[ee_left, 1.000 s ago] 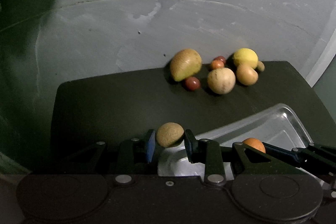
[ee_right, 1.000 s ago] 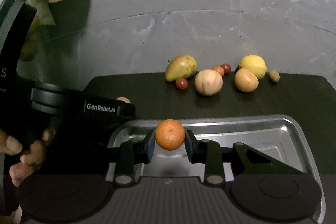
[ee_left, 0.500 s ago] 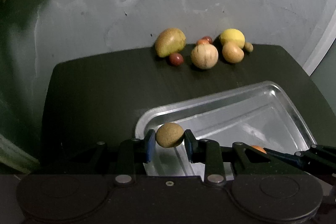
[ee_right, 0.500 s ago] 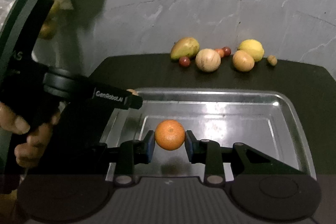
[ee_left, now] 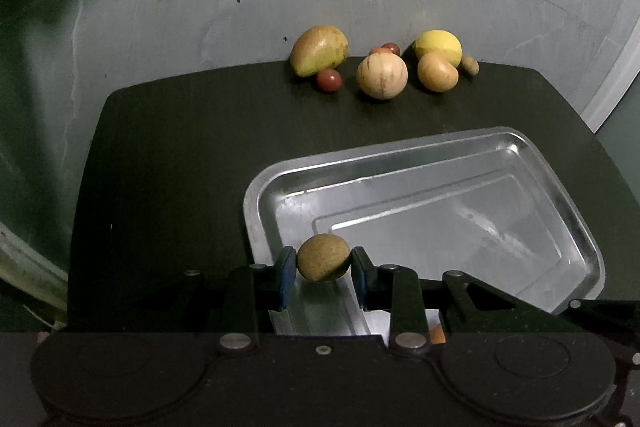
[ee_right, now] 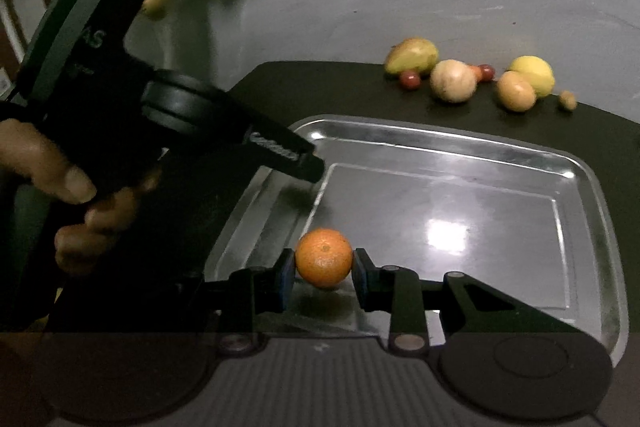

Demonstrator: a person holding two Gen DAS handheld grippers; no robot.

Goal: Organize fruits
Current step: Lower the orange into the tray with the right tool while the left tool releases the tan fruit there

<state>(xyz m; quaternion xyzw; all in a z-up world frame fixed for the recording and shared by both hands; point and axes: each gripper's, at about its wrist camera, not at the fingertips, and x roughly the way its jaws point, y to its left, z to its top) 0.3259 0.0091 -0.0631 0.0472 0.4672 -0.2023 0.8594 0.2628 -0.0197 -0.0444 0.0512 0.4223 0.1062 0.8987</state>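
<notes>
Altogether:
Left gripper (ee_left: 323, 263): pinched one brown round fruit (ee_left: 323, 262) over the tray's near-left corner.
Right gripper (ee_right: 324, 265): clamped one orange (ee_right: 324, 257) above the tray.
Tray (ee_left: 568, 203): one, metal.
Table's far edge: eight loose fruits, including one lemon (ee_left: 438, 47).

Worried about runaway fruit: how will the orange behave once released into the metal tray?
The orange is round, so it will likely roll on the tray's smooth, shiny floor. The raised rim should probably stop it. Its firm-looking peel suggests a low drop would not hurt it.
</notes>
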